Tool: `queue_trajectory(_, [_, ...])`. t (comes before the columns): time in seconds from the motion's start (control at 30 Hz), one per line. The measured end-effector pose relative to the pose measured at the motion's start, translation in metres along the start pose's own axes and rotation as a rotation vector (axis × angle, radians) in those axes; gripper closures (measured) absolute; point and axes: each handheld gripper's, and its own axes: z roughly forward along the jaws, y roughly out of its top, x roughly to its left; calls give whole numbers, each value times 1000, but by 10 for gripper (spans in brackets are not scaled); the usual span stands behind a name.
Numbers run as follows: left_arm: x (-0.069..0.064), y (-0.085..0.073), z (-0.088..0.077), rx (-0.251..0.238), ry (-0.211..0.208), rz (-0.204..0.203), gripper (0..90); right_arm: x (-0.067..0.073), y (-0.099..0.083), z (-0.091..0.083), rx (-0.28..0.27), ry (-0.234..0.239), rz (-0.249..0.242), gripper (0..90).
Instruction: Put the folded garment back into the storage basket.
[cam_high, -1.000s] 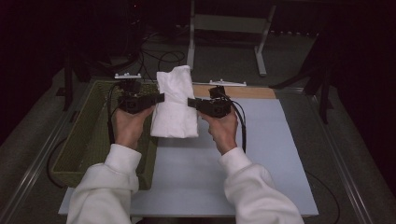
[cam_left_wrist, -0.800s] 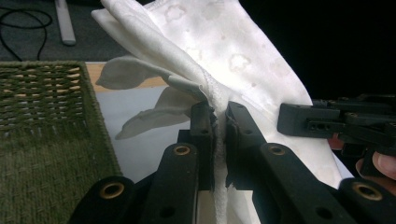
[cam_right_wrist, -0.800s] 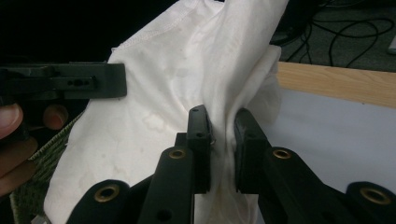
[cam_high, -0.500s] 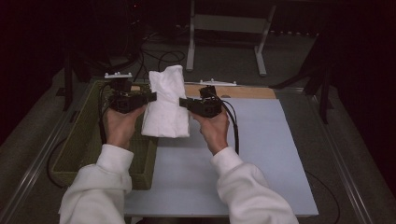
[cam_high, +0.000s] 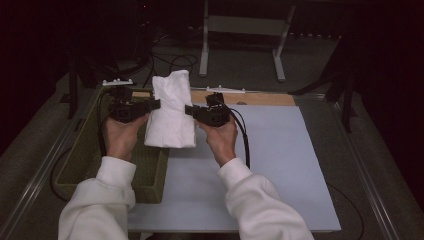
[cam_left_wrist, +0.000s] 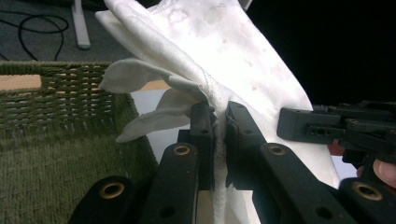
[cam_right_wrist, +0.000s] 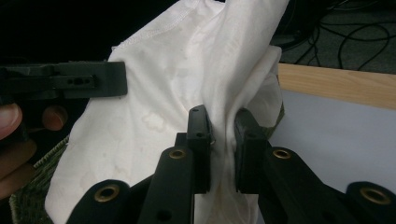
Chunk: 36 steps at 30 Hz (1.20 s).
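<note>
A folded white cloth (cam_high: 171, 111) hangs in the air between my two grippers, above the left edge of the pale blue mat (cam_high: 270, 165) and the rim of the green woven basket (cam_high: 82, 160). My left gripper (cam_high: 156, 104) is shut on the cloth's left edge; its own view has the fabric (cam_left_wrist: 219, 56) pinched between the jaws (cam_left_wrist: 218, 135). From the other side, my right gripper (cam_high: 189, 109) is shut on the cloth's right edge, with the fabric (cam_right_wrist: 187, 88) bunched between its jaws (cam_right_wrist: 220, 140). Both point inward toward each other.
A wooden strip (cam_high: 260, 97) runs along the mat's far edge. Beyond it are metal stand legs (cam_high: 205, 45) and cables (cam_high: 170, 60) on the grey floor. The basket's interior (cam_left_wrist: 56, 154) lies just left of the cloth. A cable (cam_high: 244, 135) trails from my right gripper.
Both hands have carried the cloth leftward and a little farther away; it now hangs nearer the basket than a second ago. Both grips are unchanged.
</note>
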Motion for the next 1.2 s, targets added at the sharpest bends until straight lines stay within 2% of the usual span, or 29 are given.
queue_trajectory(0.8, [21, -7, -19, -15, 27, 3, 832, 24, -3, 22, 6, 3, -20, 797])
queue_trajectory(1.2, [30, -11, -22, -11, 41, 3, 832, 28, -7, 32, 6, 2, -8, 796])
